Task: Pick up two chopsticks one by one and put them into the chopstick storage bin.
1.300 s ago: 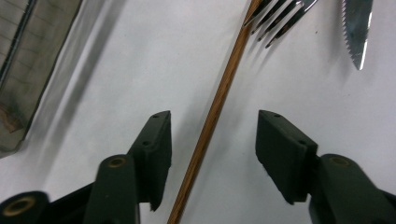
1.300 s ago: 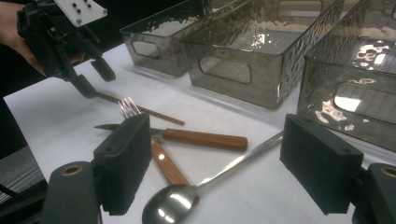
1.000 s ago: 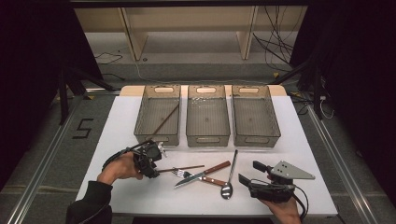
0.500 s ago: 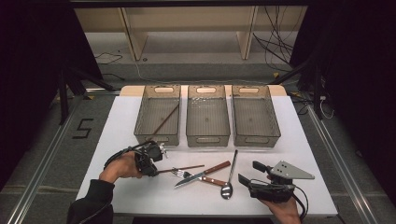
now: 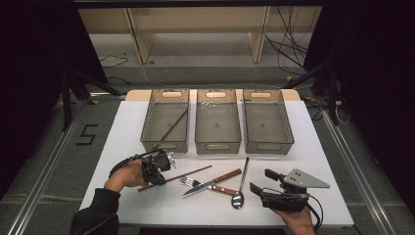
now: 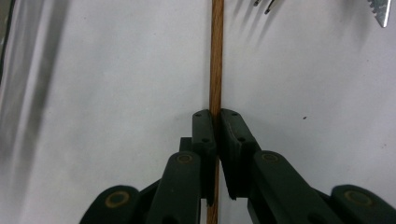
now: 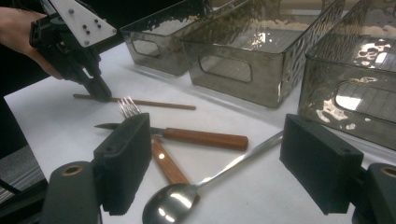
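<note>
Left gripper (image 5: 155,172) just closed, now pinching 1 wooden chopstick (image 6: 215,56) lying flat on the white table (image 5: 122,132), near its front left edge. Fork (image 5: 188,182), knife (image 5: 211,182) and spoon (image 5: 239,191) just beside, to its right. Right gripper (image 7: 224,163) spread wide, holding nothing, resting near the spoon. 3 clear bins (image 5: 218,122) behind, another chopstick (image 5: 172,128) in the left 1.

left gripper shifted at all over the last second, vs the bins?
No. The left gripper sits at the same spot below the left bin. Only its jaws have just been closing, now clamped on the chopstick lying on the table.
</note>
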Demonstrator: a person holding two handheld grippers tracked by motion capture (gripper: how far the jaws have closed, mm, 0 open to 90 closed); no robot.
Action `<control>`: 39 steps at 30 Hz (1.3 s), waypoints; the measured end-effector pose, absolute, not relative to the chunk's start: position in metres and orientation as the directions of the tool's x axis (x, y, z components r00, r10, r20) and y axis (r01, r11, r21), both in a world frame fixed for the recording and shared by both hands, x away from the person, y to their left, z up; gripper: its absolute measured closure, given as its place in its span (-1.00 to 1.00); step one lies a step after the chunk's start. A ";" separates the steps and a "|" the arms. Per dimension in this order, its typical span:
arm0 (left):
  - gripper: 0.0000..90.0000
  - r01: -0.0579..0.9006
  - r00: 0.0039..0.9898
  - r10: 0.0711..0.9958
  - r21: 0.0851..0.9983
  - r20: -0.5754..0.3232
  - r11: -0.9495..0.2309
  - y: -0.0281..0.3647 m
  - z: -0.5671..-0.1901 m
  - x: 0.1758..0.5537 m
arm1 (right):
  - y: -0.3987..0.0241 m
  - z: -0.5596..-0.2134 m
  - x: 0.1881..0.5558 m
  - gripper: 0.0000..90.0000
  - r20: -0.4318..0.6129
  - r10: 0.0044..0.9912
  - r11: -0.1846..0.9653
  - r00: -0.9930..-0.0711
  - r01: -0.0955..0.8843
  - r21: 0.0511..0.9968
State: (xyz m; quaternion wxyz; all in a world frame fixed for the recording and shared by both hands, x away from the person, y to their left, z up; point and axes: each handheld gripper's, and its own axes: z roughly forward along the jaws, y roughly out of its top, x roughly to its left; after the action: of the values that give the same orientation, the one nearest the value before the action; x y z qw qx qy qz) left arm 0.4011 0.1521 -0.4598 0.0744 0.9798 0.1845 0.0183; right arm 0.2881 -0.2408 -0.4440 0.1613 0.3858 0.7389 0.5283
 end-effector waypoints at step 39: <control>0.88 0.483 0.806 0.587 0.496 0.070 -0.722 0.172 -0.394 0.401 | -0.241 -0.444 0.288 -0.43 0.168 0.744 0.144 -0.646 0.401 0.905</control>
State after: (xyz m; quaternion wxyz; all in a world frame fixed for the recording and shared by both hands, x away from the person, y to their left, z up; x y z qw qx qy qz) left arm 0.4014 0.1718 -0.3944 0.2341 0.9211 0.2903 0.1117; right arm 0.2881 -0.2413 -0.4440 0.1631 0.3876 0.7385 0.5271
